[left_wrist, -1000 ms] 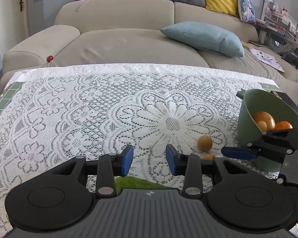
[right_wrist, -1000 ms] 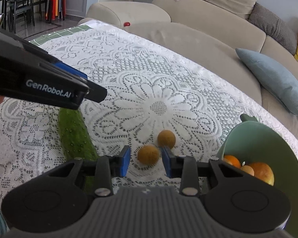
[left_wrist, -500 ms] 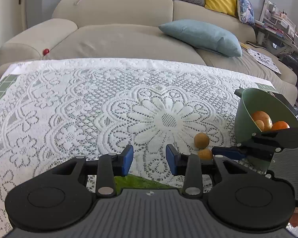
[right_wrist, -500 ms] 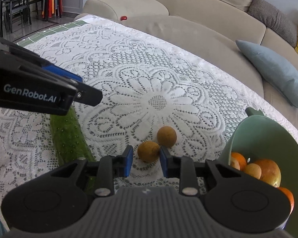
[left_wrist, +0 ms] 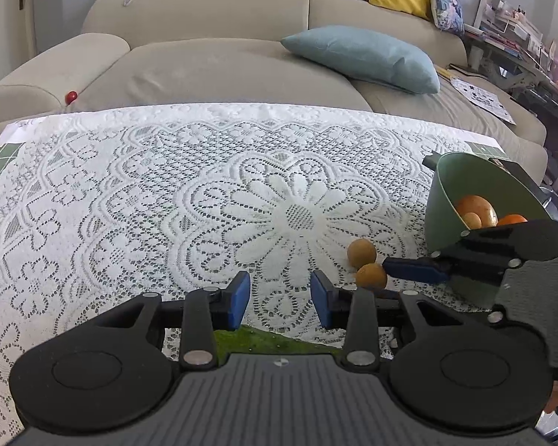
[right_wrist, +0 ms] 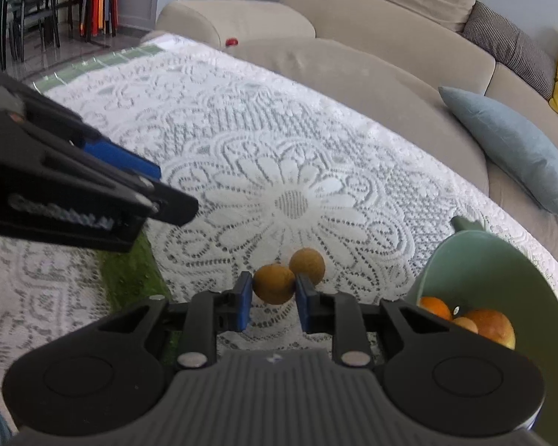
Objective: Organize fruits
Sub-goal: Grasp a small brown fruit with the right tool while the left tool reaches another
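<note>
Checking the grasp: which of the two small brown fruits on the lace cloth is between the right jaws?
The nearer brown fruit, pinched by the right gripper. The farther brown fruit sits just behind it, outside the jaws, toward the green bowl.

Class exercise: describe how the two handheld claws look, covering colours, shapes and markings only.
Both the left claw and right claw are matte black, with ribbed grey bodies, two round black discs, silver pivot screws and flat blue pads. White lettering on the left claw's side is blurred.
</note>
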The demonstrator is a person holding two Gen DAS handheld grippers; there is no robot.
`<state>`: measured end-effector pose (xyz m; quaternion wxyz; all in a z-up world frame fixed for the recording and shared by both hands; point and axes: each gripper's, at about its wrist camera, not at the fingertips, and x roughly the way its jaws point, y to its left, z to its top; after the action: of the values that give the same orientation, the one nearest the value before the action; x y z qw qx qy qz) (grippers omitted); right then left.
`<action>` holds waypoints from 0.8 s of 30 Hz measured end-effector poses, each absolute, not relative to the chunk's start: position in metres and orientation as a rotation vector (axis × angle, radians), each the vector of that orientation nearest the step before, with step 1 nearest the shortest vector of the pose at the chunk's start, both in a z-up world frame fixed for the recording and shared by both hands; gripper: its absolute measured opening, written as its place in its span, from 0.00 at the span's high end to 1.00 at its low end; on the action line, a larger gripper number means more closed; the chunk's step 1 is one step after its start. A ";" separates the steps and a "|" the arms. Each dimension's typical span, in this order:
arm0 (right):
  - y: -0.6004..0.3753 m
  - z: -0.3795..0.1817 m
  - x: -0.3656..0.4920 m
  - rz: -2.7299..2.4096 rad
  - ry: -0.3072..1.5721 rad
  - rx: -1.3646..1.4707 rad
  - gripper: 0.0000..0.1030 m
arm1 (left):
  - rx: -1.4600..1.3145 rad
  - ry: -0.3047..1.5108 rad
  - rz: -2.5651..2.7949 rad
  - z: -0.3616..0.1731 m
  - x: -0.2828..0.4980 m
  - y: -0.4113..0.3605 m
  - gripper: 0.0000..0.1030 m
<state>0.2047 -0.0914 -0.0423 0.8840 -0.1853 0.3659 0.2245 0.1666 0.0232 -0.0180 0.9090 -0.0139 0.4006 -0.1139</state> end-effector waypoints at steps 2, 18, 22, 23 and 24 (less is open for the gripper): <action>-0.096 -0.035 0.201 0.471 0.744 -0.367 0.79 | -0.032 0.823 -0.239 -0.016 0.166 0.022 0.58; -0.164 0.013 0.185 0.410 0.620 -0.159 0.79 | 0.014 0.726 -0.304 -0.004 0.160 -0.012 0.58; -0.182 0.013 0.186 0.374 0.624 -0.128 0.79 | 0.032 0.726 -0.322 -0.008 0.164 -0.026 0.58; -0.187 0.013 0.186 0.364 0.626 -0.119 0.79 | 0.037 0.728 -0.325 -0.009 0.165 -0.030 0.58; -0.192 0.012 0.187 0.354 0.629 -0.108 0.79 | 0.040 0.731 -0.332 -0.011 0.167 -0.033 0.58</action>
<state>0.1874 -0.1923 0.0121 0.9342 -0.0529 0.3075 0.1732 0.1668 -0.0332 -0.0106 0.9203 0.0196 0.3558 -0.1615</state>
